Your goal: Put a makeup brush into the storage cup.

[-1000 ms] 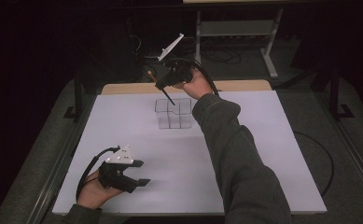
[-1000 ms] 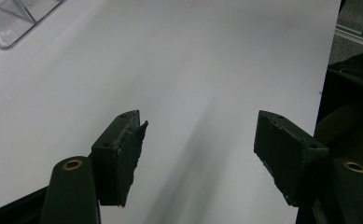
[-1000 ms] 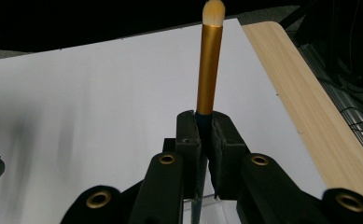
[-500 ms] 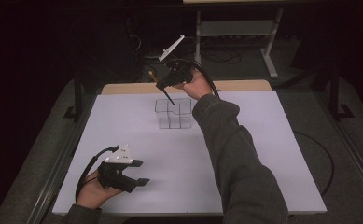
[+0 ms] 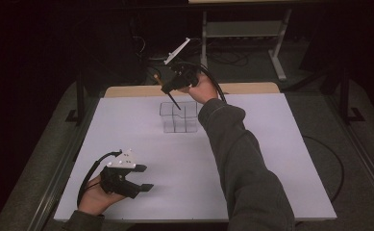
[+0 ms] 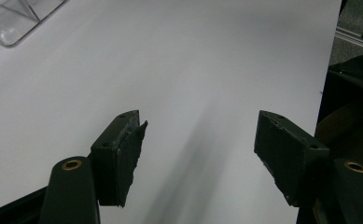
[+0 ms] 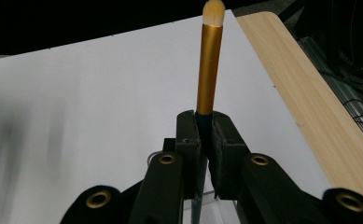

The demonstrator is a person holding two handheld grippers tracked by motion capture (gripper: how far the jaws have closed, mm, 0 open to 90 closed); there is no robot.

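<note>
My right gripper [image 5: 168,88] is shut on a makeup brush [image 5: 174,101] at the far side of the table. In the right gripper view the jaws [image 7: 206,119] clamp the brush's dark handle, and its gold ferrule [image 7: 209,70] and pale bristle tip stick out past them. The handle's lower end points down into a clear compartment box [image 5: 179,118], at its back left corner. My left gripper [image 5: 143,177] rests near the front left of the white table, jaws open with nothing between them [image 6: 200,149]. A corner of the clear box [image 6: 16,18] lies far off at the top left.
The white sheet [image 5: 271,154] covers most of the table, with a wooden strip [image 5: 127,90] along its far edge. Dark floor, a metal frame and cables [image 5: 232,53] lie beyond. A person's grey sleeve [image 5: 242,163] crosses the table's middle.
</note>
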